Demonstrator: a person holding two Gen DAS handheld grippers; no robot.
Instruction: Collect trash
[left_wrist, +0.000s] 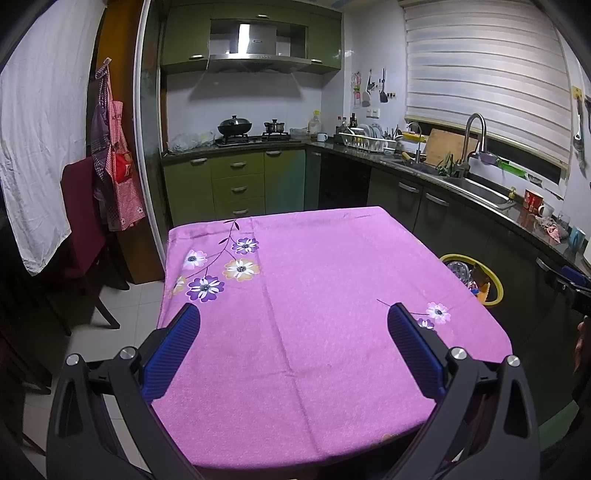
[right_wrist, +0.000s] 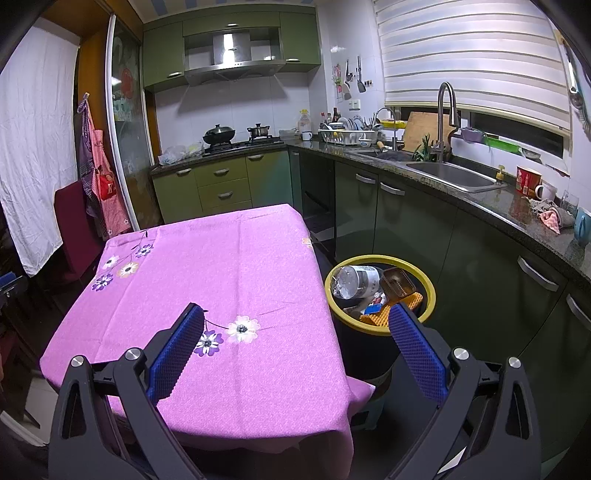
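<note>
A table with a pink flowered cloth (left_wrist: 314, 302) (right_wrist: 221, 266) fills the middle of both views, and no loose item lies on it. To its right stands a black bin with a yellow rim (right_wrist: 428, 280) (left_wrist: 496, 284). Inside the bin lie a clear plastic bottle (right_wrist: 354, 280), a brown tray (right_wrist: 397, 282) and an orange piece (right_wrist: 373, 317). My left gripper (left_wrist: 293, 314) hangs open over the near half of the table, holding nothing. My right gripper (right_wrist: 295, 314) is open and empty, straddling the table's right edge with its right finger in front of the bin.
A dark counter with a sink (right_wrist: 450, 175) and tap runs along the right wall, with green cabinets (left_wrist: 236, 184) and a stove at the back. A dark red chair (left_wrist: 79, 221) and a hanging apron (left_wrist: 120, 177) stand left of the table. Tiled floor shows at left.
</note>
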